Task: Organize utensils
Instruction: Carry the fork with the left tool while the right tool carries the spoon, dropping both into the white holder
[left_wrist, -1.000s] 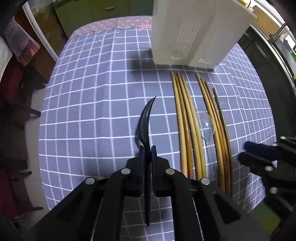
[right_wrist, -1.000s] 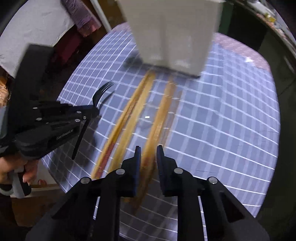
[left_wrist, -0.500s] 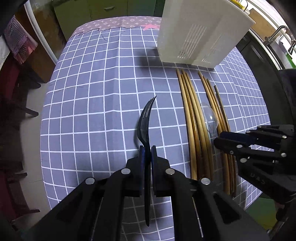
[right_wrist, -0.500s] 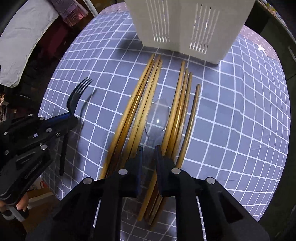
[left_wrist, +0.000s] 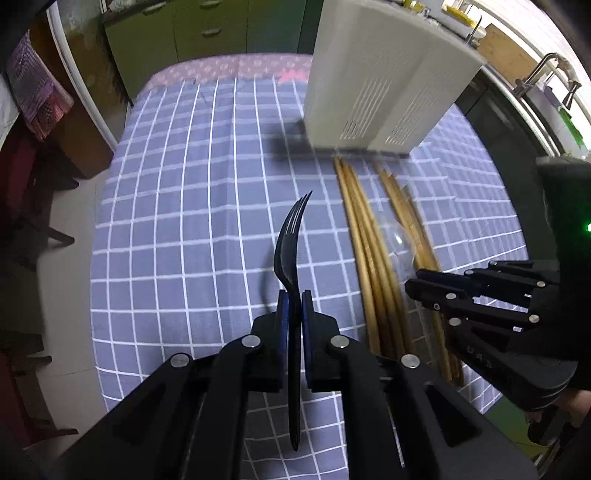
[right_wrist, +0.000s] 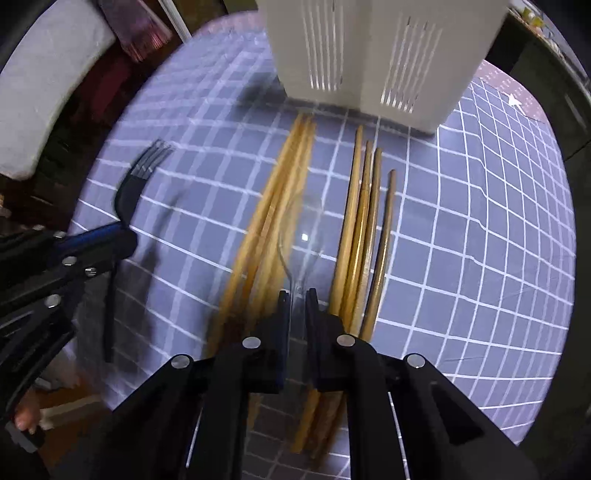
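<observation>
between the two bundles of chopsticks (right_wrist: 273, 221) my right tongs (right_wrist: 297, 306) sit low over the clear spoon (right_wrist: 301, 236), fingers drawn in narrow around its handle; they look clamped on it, though the plastic is so see-through i judge that rather than see it plainly. my left tongs (left_wrist: 293, 310) are closed on the black fork (left_wrist: 290, 243), pinched at the neck, tines forward and up, handle trailing back beneath me, all of it held above the cloth (left_wrist: 184, 221). to do this well i'd lift the spoon straight up, slow, so its bowl clears the sticks on either side without rolling them, then carry both pieces to the white caddy (left_wrist: 380, 81) at the far end of the table, just beyond the stick tips. i'd keep the fork out to the left, well apart from the right tongs, and drop each piece handle or head first into one slot; which slot i cannot tell, as the caddy's top is out of view. the spoon is colourless, glossy, a bright glint on its bowl, easy to lose against the grid; the fork is matte black, thin, slightly curved.
</observation>
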